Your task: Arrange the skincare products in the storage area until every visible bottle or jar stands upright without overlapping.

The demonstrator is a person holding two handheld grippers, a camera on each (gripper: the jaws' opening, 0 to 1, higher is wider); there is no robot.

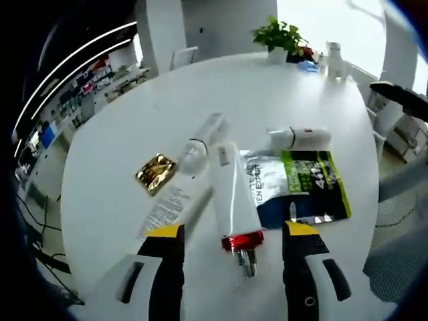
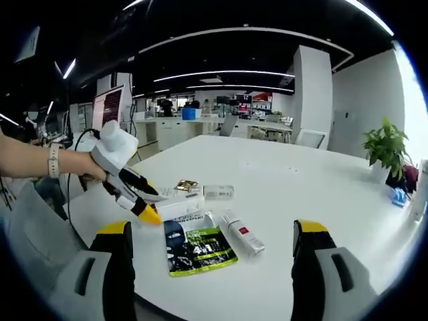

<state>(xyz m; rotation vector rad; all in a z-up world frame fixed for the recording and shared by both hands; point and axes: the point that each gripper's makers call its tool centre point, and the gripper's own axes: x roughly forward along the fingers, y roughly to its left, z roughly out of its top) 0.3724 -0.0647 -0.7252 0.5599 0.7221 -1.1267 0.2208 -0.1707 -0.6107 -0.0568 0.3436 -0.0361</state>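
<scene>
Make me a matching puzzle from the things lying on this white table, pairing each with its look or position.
Things:
1. white tube with red collar
2. gold packet
3. green and black pouch
4. potted plant

Descriptions:
A. stands at the table's far edge
B. lies flat, printed with large numerals
C. lies between the left gripper's jaws
D. small and shiny, left of the tubes

Pairs: 1-C, 2-D, 3-B, 4-A

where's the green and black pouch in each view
Left gripper view: the green and black pouch lies flat right of centre, just above the right jaw of the left tool.
Right gripper view: the pouch lies low and left of centre, nearer the left jaw of the right tool.
Shared landmark: the potted plant at the table's far edge, top of the left gripper view, far right of the right gripper view.
</scene>
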